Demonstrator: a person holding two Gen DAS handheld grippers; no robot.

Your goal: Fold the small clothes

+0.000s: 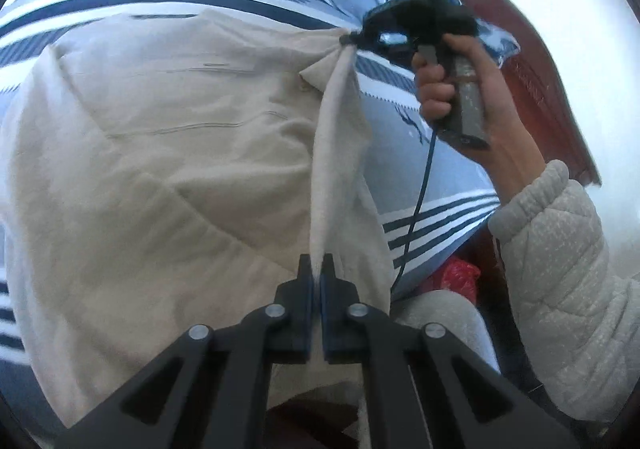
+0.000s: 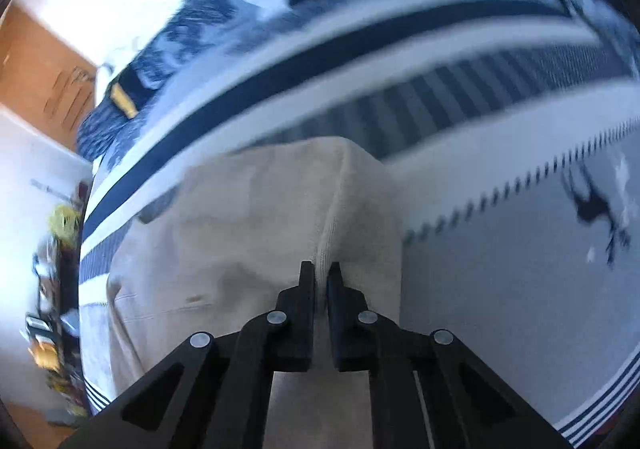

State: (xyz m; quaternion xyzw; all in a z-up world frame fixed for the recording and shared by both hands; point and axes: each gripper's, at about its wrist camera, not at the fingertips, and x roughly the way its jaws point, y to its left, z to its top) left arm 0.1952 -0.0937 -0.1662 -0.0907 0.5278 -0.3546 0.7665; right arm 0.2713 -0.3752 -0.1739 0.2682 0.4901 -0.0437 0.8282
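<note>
A beige small garment (image 1: 168,153) lies spread over a blue-and-white striped bedspread (image 1: 440,169). My left gripper (image 1: 317,263) is shut on the garment's near right edge. A taut strip of cloth runs from it to my right gripper (image 1: 350,40), which is shut on the far end of the same edge, held by a hand in a grey padded sleeve. In the right wrist view my right gripper (image 2: 322,271) pinches a ridge of the beige garment (image 2: 248,217) above the bedspread (image 2: 500,289).
A dark wooden headboard (image 1: 532,61) and white wall stand at the right of the bed. A red item (image 1: 456,275) lies beside the bed. A black cable (image 1: 420,201) hangs from the right gripper. An orange wooden door (image 2: 36,69) and cluttered floor items (image 2: 56,289) are left.
</note>
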